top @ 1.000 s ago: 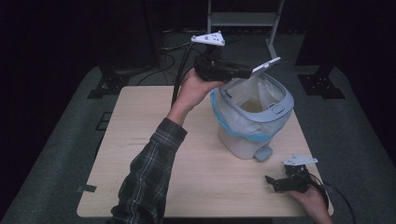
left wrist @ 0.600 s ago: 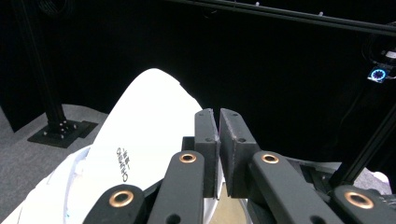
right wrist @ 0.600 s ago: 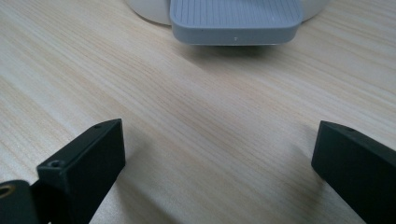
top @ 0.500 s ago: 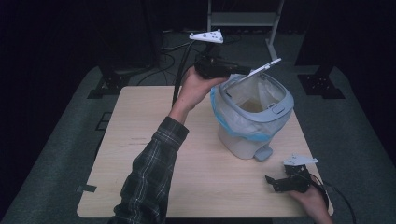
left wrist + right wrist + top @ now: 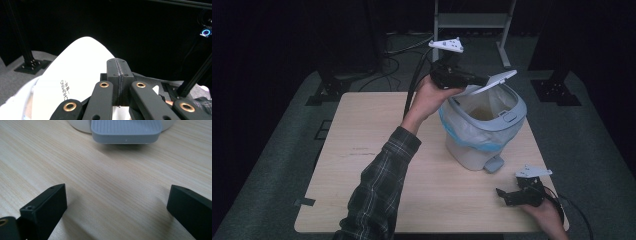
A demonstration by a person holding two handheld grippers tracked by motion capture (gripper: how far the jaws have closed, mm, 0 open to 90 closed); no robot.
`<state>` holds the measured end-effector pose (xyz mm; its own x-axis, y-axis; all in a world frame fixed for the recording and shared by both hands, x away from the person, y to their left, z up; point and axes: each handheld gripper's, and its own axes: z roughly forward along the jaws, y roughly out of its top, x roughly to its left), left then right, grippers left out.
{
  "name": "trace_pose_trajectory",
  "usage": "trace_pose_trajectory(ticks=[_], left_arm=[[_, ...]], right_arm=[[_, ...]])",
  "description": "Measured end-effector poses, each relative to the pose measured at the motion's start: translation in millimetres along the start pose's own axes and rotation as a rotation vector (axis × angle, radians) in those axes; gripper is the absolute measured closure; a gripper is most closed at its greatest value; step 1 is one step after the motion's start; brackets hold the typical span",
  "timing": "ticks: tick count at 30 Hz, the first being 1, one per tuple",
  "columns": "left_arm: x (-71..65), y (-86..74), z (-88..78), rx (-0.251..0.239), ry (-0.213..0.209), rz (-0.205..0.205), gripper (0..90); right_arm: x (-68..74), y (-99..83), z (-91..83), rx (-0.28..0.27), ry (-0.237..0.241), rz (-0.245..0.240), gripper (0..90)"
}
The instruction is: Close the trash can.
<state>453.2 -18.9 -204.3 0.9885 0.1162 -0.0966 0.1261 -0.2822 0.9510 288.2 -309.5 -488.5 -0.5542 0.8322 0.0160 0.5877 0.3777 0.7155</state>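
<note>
Together we look down on a pale wooden table (image 5: 377,165) in a dark room. Our left gripper (image 5: 479,80) is raised above the table's far edge, held in a hand (image 5: 427,97) with a plaid sleeve (image 5: 379,185). Its jaws have just been closing, and in the left gripper view they now stand pressed flat together (image 5: 117,75) with nothing showing between them. Right at this claw's tip is the white lid (image 5: 494,81) of a small pedal bin (image 5: 484,127); the lid stands tilted up and open, and from above we cannot tell whether the tip touches its edge. In the left gripper view the lid (image 5: 75,75) lies just behind and left of the shut jaws. Below the claw the bin sits near the table's right side, lined with a blue-rimmed bag (image 5: 472,142), something brownish inside.

Our right gripper (image 5: 502,194) rests low at the near right corner of the table, its jaws spread wide and empty. Just ahead of this claw, a little apart from it, is the bin's grey foot pedal (image 5: 126,131), ridged on top.
</note>
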Motion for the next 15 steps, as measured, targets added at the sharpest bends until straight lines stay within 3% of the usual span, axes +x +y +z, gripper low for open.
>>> trace_pose_trajectory(ticks=[8, 15], left_arm=[[2.5, -9.8, 13.3, 0.012, -0.008, -0.008, 90.0], [-2.8, -14.3, 31.1, 0.043, -0.005, 0.016, 90.0]], right_arm=[[-0.1, -0.1, -0.2, 0.000, 0.001, 0.000, 1.7], [-0.1, -0.2, -0.1, 0.000, 0.001, -0.002, 1.7]])
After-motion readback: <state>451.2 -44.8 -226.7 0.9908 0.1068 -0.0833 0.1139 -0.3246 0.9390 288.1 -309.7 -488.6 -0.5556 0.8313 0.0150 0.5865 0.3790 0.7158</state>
